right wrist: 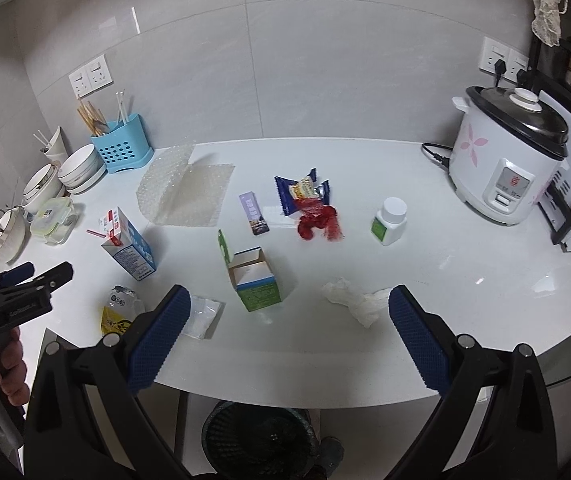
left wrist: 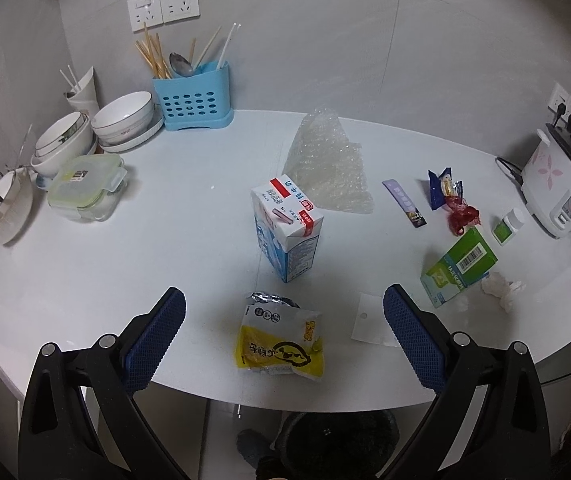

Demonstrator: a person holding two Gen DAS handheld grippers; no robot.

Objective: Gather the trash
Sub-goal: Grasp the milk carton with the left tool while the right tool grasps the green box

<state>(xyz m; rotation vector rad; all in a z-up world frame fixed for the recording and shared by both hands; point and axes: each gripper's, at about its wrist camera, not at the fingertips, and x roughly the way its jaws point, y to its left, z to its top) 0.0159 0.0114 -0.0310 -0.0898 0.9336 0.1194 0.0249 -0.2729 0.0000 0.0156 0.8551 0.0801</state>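
Dishes: bowls (left wrist: 123, 118) and a lidded box (left wrist: 85, 188) are stacked at the far left corner beside the blue caddy (left wrist: 191, 100); judged to be stored ware, kept clear of the litter.
Left tongs (left wrist: 285, 320): held released, jaws wide, nothing gripped; poised low over the near edge of the counter (left wrist: 145, 248).
Yellow packet (left wrist: 279, 344): found flat between the left jaws, just beyond the tips; judged the nearest pick for this hand.
Milk carton (left wrist: 287, 228): seen upright past the packet, straight ahead of the left tongs, well apart from the pads.
Bubble wrap (left wrist: 329, 168): folded behind the carton, toward the wall.
Clear bag (right wrist: 203, 316): lies flat just beside the left pad of the right tongs.
Right tongs (right wrist: 289, 316): held released, jaws wide, empty; aimed over the mid-counter litter.
Green box (right wrist: 251, 280): stands opened, flap up, between the right jaws and a little ahead of them.
Sachet (right wrist: 254, 214): purple, flat, farther in.
Wrappers (right wrist: 309, 204): blue and red, bunched together mid-counter.
Tissue (right wrist: 355, 300): crumpled, near the right pad of the right tongs.
Bottle (right wrist: 389, 220): white, capped, upright; whether it counts as trash cannot be told.
Cooker (right wrist: 509, 160): plugged in at the far right; not litter.
Bin (right wrist: 261, 440): dark basket on the floor under the near edge, between both tongs; judged set there so trash can be dropped straight down.
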